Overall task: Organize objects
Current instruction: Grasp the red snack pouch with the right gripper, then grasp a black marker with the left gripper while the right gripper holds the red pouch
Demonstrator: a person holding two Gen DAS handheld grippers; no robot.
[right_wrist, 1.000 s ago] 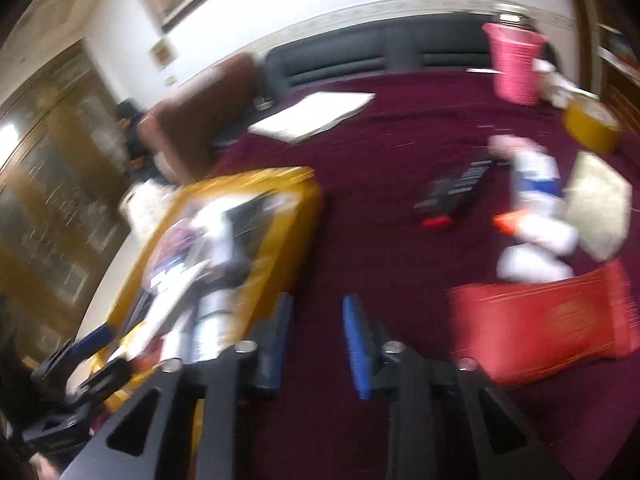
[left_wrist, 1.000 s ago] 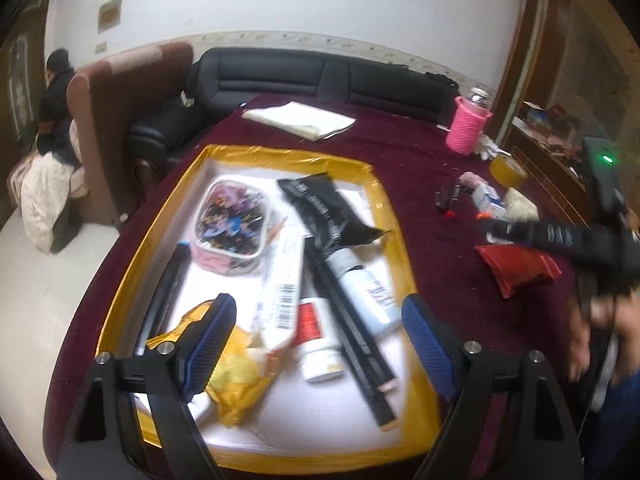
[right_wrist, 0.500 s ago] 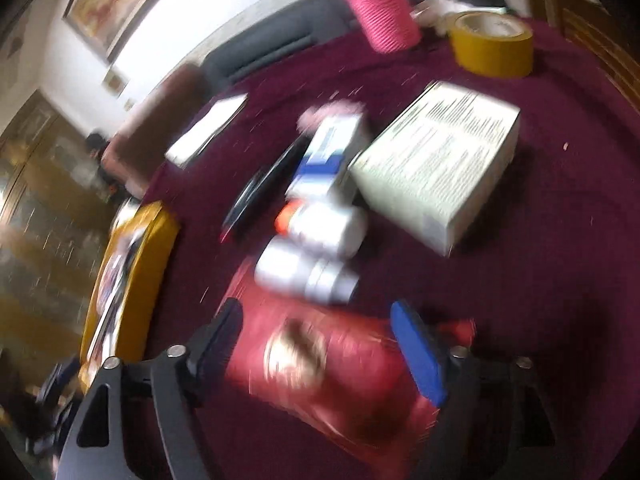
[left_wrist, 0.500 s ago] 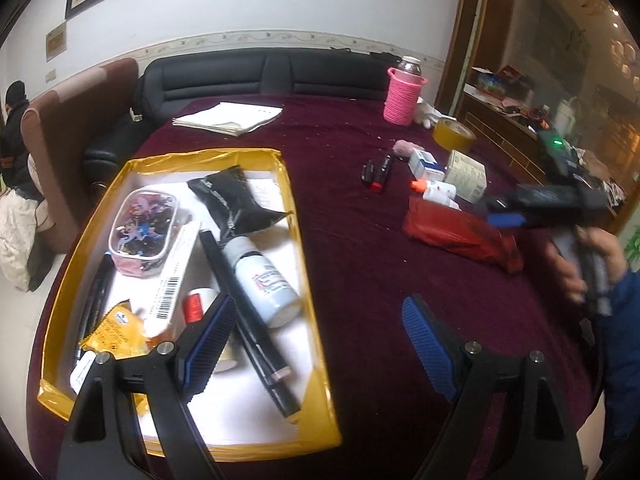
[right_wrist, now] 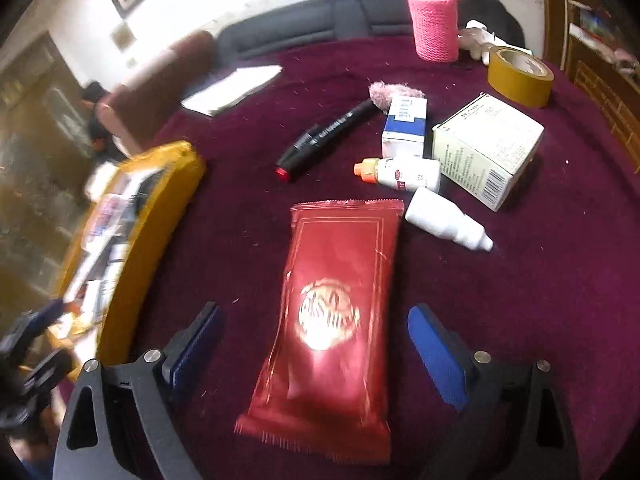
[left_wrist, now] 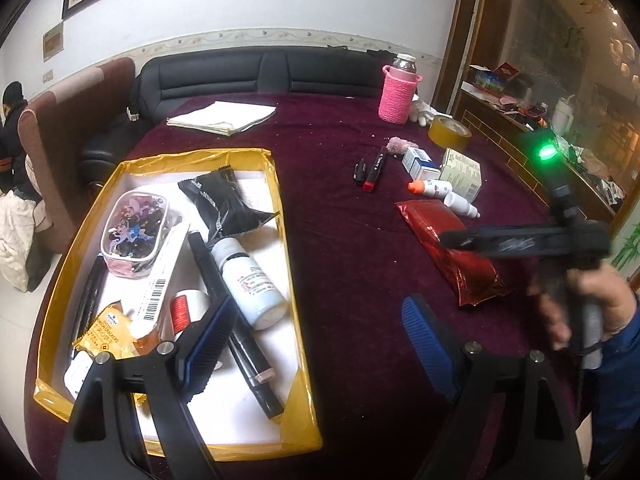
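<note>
The right gripper (right_wrist: 314, 350) hangs above the maroon tablecloth (right_wrist: 540, 280) with its 2 blue-padded fingers spread wide, holding nothing. The red foil packet (right_wrist: 332, 316) lies flat in the lower centre of the right wrist view, its long body running between the 2 pads without touching either. Above it, toward the upper right of that frame, sit a white dropper bottle (right_wrist: 446, 224), an orange-capped bottle (right_wrist: 400, 172), a blue-and-white carton (right_wrist: 405, 128) and a larger pale box (right_wrist: 488, 148), all close together. A black marker with a red end (right_wrist: 320, 140) lies to their left. A roll of yellow tape (right_wrist: 520, 76) and a flask in a pink knitted sleeve (right_wrist: 434, 24) stand further back.

The left gripper (left_wrist: 316, 344) is also wide open and empty, low in the left wrist view. Its left pad overlaps the yellow-rimmed tray (left_wrist: 280, 184), which fills the left half of that frame. Inside the tray are a clear cartoon-print pouch (left_wrist: 134, 236), a black packet (left_wrist: 220, 204), a white bottle (left_wrist: 250, 284), a long black pen (left_wrist: 236, 328), a barcoded strip (left_wrist: 160, 280) and a yellow snack wrapper (left_wrist: 108, 330). In this view the red packet (left_wrist: 452, 256) lies at centre right, partly beneath the blurred right gripper (left_wrist: 452, 238), whose handle a hand (left_wrist: 592, 300) grips at the right edge.
</note>
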